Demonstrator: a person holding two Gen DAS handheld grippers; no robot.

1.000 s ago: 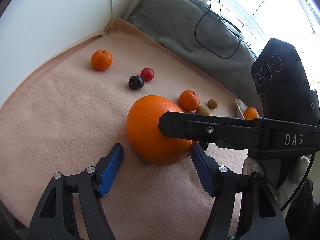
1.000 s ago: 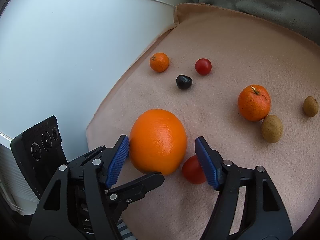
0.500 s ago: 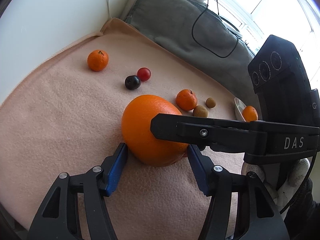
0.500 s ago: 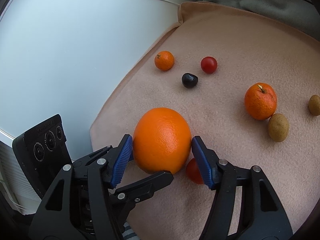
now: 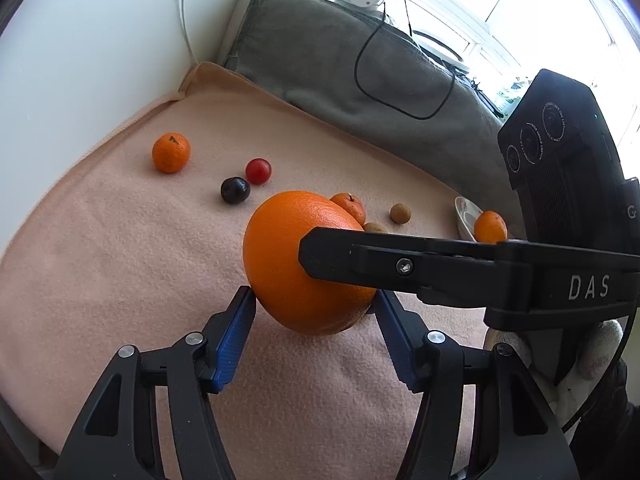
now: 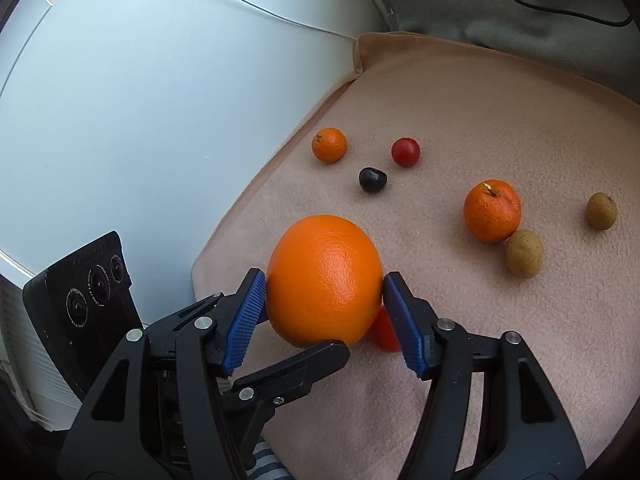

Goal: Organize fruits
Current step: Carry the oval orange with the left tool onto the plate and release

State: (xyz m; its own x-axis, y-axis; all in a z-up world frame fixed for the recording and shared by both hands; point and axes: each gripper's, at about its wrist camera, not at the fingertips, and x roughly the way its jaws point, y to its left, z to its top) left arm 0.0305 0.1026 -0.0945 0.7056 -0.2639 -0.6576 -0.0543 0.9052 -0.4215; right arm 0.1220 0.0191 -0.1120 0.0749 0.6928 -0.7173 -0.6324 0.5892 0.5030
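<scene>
We see a pink blanket [image 5: 120, 264] beside a white wall [image 5: 80, 48], a grey cushion [image 5: 320, 60] behind, and bright windows [image 5: 540, 12] above.

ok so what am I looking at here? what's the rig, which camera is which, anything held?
No robot: a person holds two handheld two-finger grippers, each with a fisheye camera looking along its fingers. One picture is from the left gripper, the other from the right gripper. A pink blanket carries mandarins, small red fruits, a dark fruit and two brown fruits. The right gripper's blue pads clamp the large orange. The left gripper's fingers flank the same orange; contact is unclear.
</scene>
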